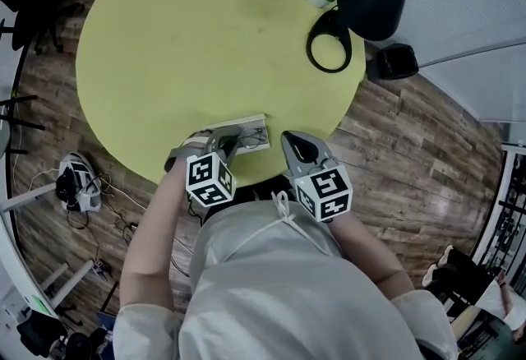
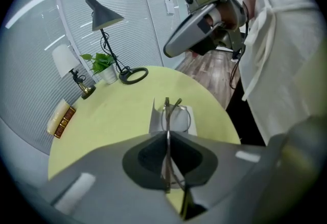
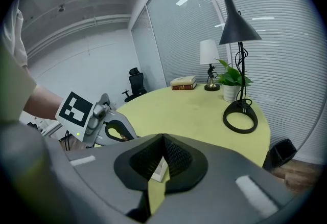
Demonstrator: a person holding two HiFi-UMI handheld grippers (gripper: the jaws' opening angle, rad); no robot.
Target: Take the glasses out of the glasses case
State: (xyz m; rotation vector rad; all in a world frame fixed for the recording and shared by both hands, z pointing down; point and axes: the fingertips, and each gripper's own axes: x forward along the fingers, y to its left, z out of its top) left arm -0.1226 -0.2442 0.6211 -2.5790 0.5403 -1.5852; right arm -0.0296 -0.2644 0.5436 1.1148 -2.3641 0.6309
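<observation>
Grey pads of the left gripper [image 2: 167, 138] pressed together on the thin wire frame of the glasses [image 2: 167, 110], held edge-on in the seam. Long axis straight along the jaws, lenses forward and away from the person, over the white glasses case [image 2: 190, 115] just beyond the tips. Hard to tell whether clear of the case or resting on its rim. Calls, by the look of it, for a draw up and back along that same line. Nothing else seen inside the case, lying open near the close edge of the yellow table [image 1: 205, 38]. Right gripper [image 3: 162, 141] closed on nothing, just to the right of the case, with a white corner glimpsed through the slot below its pads. Farther from the glasses than the left.
</observation>
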